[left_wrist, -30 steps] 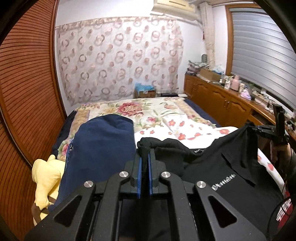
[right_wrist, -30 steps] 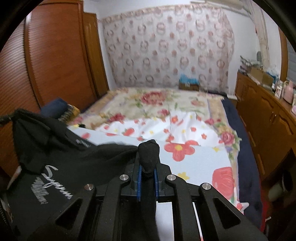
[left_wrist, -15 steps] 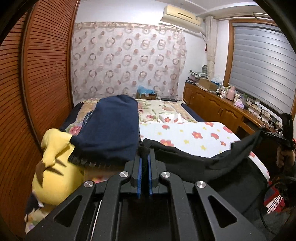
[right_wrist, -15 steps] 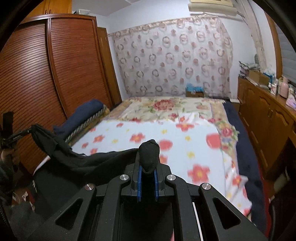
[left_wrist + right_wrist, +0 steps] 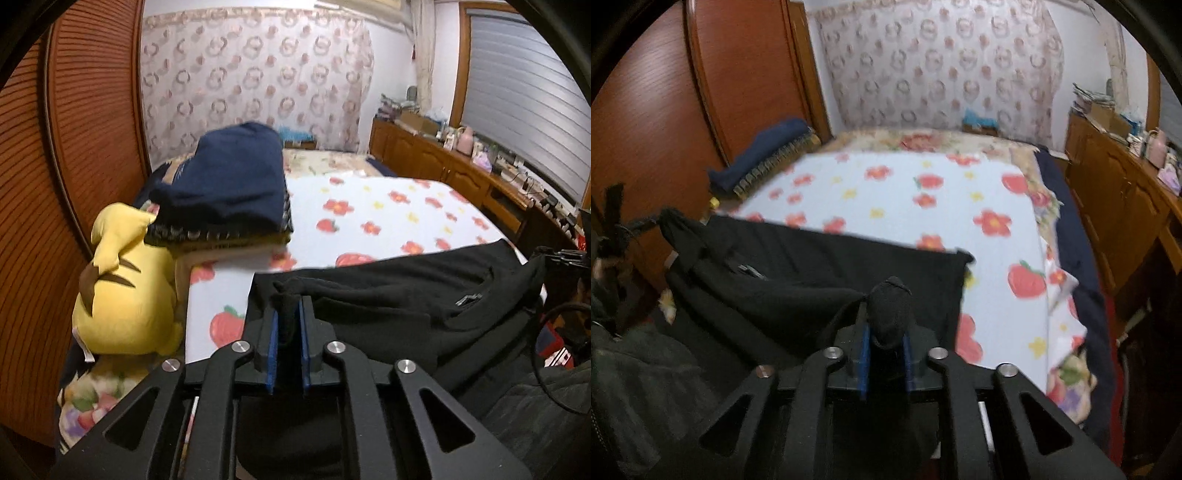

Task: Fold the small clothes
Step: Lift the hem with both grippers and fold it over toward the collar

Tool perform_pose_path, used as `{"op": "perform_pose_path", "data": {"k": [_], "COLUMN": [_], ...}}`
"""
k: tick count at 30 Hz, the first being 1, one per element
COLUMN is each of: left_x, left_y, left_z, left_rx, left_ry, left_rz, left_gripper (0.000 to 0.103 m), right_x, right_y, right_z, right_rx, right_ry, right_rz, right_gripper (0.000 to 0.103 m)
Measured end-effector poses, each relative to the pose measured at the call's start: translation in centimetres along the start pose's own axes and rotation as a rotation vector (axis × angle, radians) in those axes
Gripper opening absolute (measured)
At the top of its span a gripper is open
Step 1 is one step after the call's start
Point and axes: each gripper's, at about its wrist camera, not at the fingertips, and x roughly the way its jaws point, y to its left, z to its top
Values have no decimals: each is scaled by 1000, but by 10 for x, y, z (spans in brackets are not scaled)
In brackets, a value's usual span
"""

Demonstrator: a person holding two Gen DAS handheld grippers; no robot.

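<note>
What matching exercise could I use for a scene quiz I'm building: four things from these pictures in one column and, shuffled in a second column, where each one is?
Things:
1. black cloth garment
2. yellow plush toy
3. folded navy blue garment
4. brown wooden sideboard

Places:
A. on top of a stack at the bed's left side
B. along the wall under the window blind
C. spread on the near end of the bed
D. at the bed's left edge, by the wardrobe

Pairs: 1-C, 2-D, 3-A, 4-B
</note>
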Motion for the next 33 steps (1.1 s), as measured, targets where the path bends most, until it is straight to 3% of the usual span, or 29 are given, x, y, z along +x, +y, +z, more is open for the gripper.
{"op": "perform_pose_path", "data": {"k": [1,2,3,8,14,20,26,29,33], "left_x": [-1,-1,-2,-4,24,71,106,115,119], "left_y": [1,3,4,9,15,24,31,34,40], "left_z": [-1,0,2,17,42,61,54,45,36], "left_rx": [-2,-3,-5,4,22,63,63,74,47], "left_ry": [0,-8,-20,-55,-45,31,153,199,231], "left_rz": [9,21,21,18,24,42,36,63,31], "left_gripper": [28,40,45,73,75,75,75,75,75], "right_x": [2,4,3,-13,-9,54,91,96,99], "right_y": [-2,-5,-7,-7,-21,-30,-38,-38,-36], "right_z": [2,6,12,38,62,72,63,56,56], "right_rx": [3,11,18,-10,-21,23,59,46,25], "right_ry": [6,10,11,-52,-90,-15,75,106,110], "right_rz": [-15,-20,-28,-53,-98,-114,-70,-68,-72], "right_gripper": [21,31,38,52,62,62,62,62,62]}}
